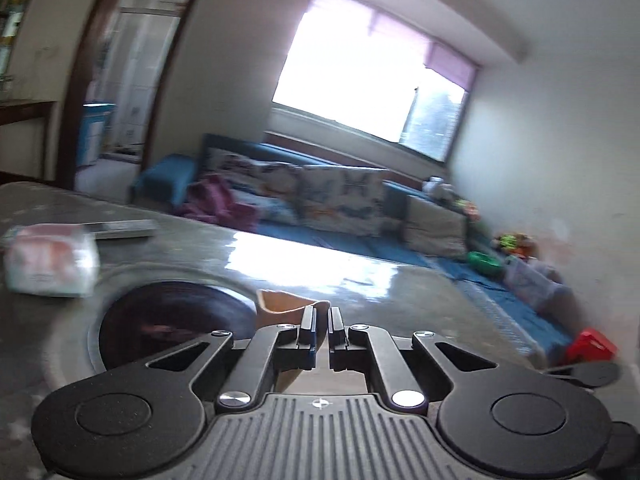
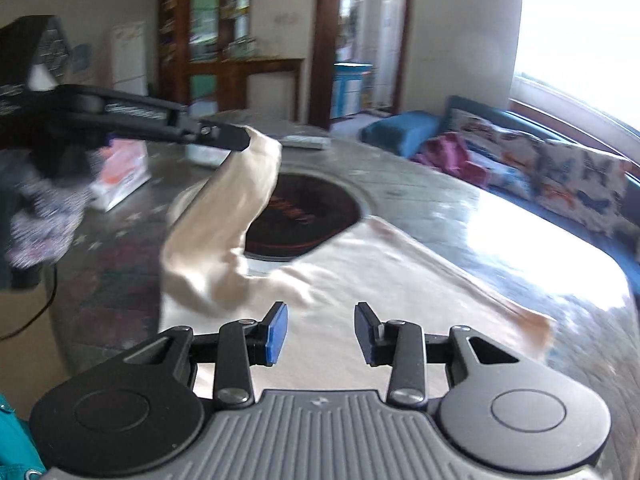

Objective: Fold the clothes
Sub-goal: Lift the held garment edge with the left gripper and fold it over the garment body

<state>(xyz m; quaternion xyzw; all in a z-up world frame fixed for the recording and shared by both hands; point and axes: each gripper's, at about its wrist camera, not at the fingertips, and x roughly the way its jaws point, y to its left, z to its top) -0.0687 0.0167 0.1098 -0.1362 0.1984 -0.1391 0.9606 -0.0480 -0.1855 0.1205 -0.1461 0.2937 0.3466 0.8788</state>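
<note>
A beige garment lies spread on the grey table in the right wrist view. My left gripper is shut on one corner of it and lifts that part into the air, so a strip of cloth hangs down from its tips. In the left wrist view the left gripper is shut with a tan fold of the garment bunched at its fingertips. My right gripper is open and empty, low over the flat part of the garment.
A round dark inset sits in the table's middle, also in the left wrist view. A white and red packet and a flat dark device lie on the table. A blue sofa with cushions stands beyond under the window.
</note>
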